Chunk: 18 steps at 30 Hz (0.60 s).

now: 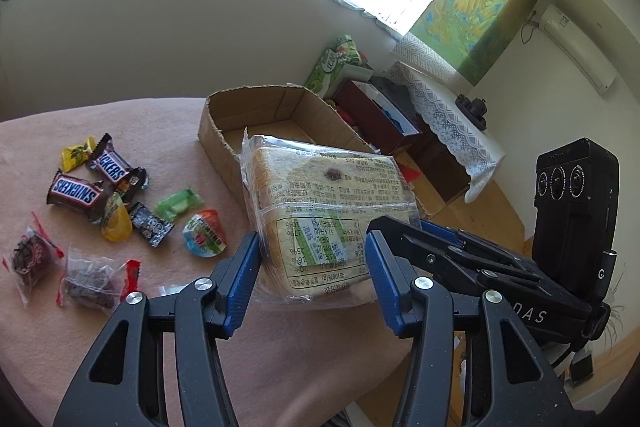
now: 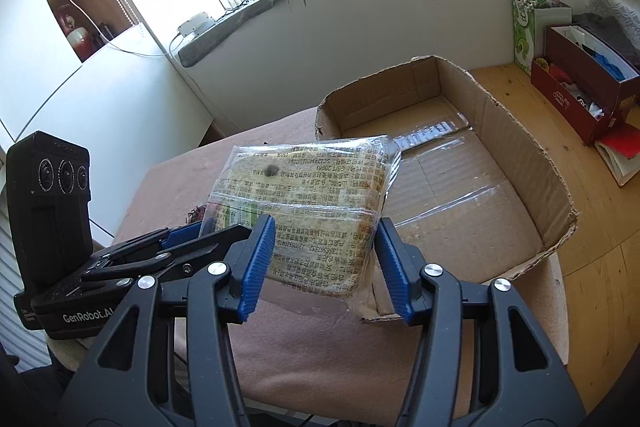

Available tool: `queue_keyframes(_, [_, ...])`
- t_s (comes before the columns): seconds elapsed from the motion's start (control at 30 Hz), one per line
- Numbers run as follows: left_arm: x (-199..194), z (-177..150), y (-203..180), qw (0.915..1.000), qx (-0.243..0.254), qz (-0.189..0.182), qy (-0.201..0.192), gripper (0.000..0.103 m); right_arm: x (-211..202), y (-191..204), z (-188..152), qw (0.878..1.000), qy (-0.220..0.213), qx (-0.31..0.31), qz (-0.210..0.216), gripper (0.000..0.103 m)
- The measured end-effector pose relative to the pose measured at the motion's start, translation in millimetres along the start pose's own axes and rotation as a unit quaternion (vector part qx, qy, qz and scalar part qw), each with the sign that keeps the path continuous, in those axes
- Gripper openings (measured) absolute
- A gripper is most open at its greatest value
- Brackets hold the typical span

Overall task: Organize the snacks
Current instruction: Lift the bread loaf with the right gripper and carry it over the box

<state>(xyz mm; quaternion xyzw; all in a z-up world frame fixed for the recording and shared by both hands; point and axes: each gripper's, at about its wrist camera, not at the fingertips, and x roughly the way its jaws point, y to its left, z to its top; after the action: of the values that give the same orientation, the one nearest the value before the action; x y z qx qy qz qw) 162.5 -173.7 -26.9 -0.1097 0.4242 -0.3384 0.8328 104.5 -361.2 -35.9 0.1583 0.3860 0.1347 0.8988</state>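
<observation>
So the clear-plastic-wrapped block of pale biscuits with printed labels (image 1: 324, 219) is up off the table, near the open shallow brown cardboard box (image 1: 240, 107). Both grippers have it: the left gripper (image 1: 312, 267) has its blue pads clamped on one end, and the right gripper (image 2: 324, 259) is clamped on the other. Off to the side, two brown Snickers bars (image 1: 80, 191) and other small wrapped candies lie scattered on the pinkish tablecloth (image 1: 168, 131).

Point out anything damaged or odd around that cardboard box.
The cardboard box has ragged, torn top edges with no flaps, and clear tape across its bare floor. Otherwise nothing stands out: the wrapped bread pack looks intact.
</observation>
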Motion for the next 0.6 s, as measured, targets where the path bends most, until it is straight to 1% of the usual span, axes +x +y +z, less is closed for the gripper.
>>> queue_keyframes(0.2, [28, 8, -12, 0.9998, 0.006, -0.012, 0.016, 0.051, -3, -30, 11, 1.0, -0.006, 0.015, -0.021, 0.055])
queue_keyframes(0.37, [44, 10, -19, 0.9995, 0.004, -0.018, 0.025, 0.051, -1, -49, 12, 0.999, -0.003, 0.03, -0.029, 0.055])
queue_keyframes(0.6, [62, 9, -28, 0.9987, 0.013, -0.014, 0.046, 0.051, 0, -71, 16, 0.998, -0.005, 0.045, -0.048, 0.055])
